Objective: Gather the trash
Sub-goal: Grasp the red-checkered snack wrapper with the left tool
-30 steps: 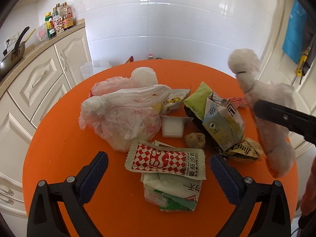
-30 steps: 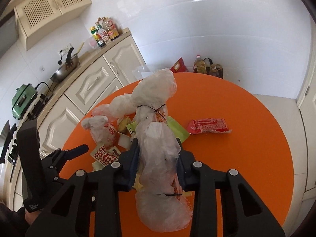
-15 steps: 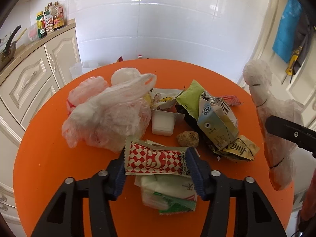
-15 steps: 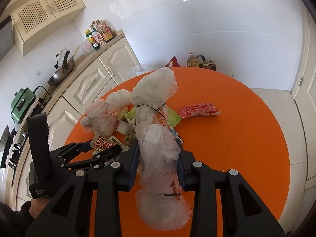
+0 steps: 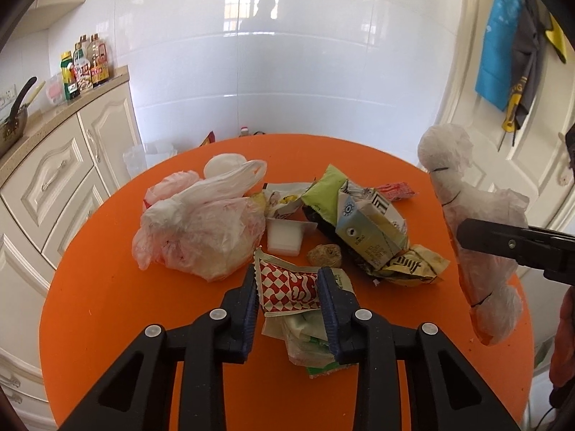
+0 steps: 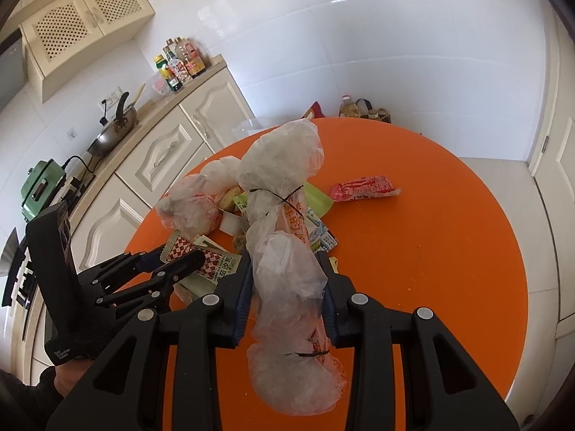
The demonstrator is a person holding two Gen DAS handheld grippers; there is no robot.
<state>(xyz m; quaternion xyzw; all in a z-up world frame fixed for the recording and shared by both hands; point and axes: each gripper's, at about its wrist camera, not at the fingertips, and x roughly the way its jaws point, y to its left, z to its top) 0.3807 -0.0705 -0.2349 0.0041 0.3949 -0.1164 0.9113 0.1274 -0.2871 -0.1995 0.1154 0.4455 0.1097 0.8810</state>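
Two claws gripping: left claw point(image 5: 288, 287) pinching the red-checkered sachet point(image 5: 287, 284) in the litter pile on the orange bench point(image 5: 107, 305); right claw point(image 6: 285, 301) holding the tied plastic bag point(image 6: 287, 251) above it.

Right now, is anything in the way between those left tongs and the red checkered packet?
Nothing visible is. The left tongs already have the red checkered sauce packet between their two fingers, crumpled as if squeezed. It still lies over a stack of flattened wrappers on the orange table.
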